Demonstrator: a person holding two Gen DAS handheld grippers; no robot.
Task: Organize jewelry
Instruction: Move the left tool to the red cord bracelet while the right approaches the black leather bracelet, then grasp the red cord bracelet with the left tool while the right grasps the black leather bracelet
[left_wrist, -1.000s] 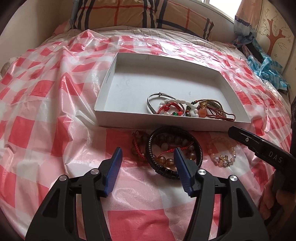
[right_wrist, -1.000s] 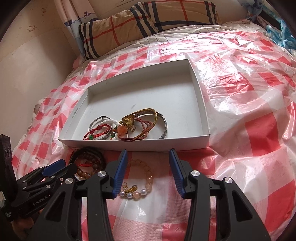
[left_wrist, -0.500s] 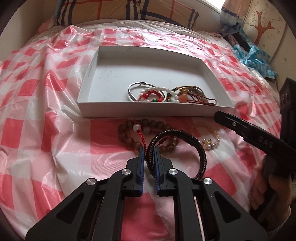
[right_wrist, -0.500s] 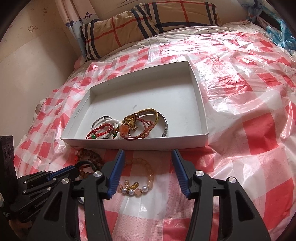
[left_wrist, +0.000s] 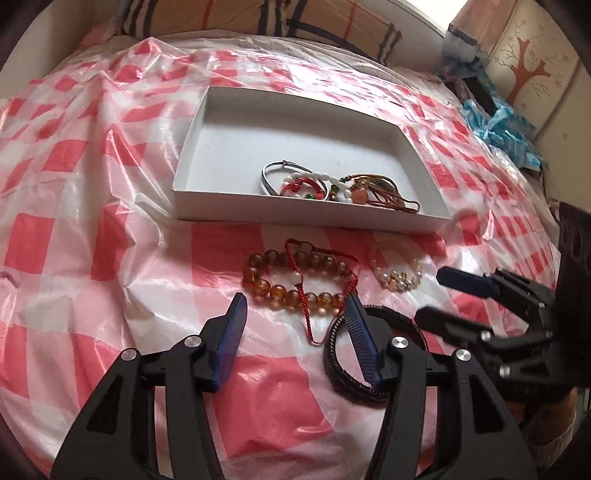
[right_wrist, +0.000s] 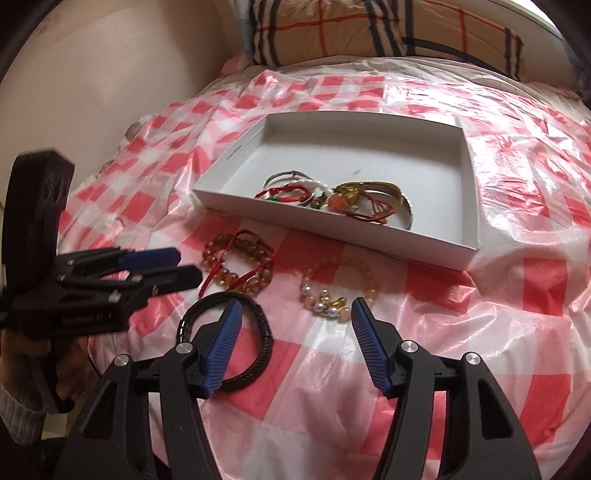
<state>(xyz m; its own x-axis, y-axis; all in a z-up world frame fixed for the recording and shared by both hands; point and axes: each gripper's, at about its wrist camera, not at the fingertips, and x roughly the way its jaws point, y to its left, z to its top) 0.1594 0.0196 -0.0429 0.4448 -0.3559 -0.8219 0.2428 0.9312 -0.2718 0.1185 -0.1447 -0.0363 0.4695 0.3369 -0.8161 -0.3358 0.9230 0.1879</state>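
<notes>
A white tray (left_wrist: 207, 206) (right_wrist: 471, 206) on the red-checked bed cover holds several bracelets (left_wrist: 332, 184) (right_wrist: 332, 194). In front of it lie an amber bead bracelet (left_wrist: 291, 293) (right_wrist: 229, 275) with a red cord (left_wrist: 351, 280), a pale bead bracelet with pearls (left_wrist: 395, 275) (right_wrist: 338, 290), and a black braided bracelet (left_wrist: 343, 365) (right_wrist: 258, 321). My left gripper (left_wrist: 297, 314) (right_wrist: 166, 266) is open and empty, its right finger over the black bracelet. My right gripper (right_wrist: 295, 319) (left_wrist: 439, 295) is open and empty, just short of the pearl bracelet.
A plaid pillow (right_wrist: 388, 33) (left_wrist: 258, 22) lies at the head of the bed. A wall (right_wrist: 110, 74) runs along the left. Blue cloth (left_wrist: 498, 122) and a tree-patterned panel (left_wrist: 528, 62) stand at the right. The plastic cover (right_wrist: 535, 314) is wrinkled.
My left gripper was shut on the black braided bracelet half a second ago; it has opened and the bracelet lies on the cover nearer me, off the amber beads. My right gripper swung left.
</notes>
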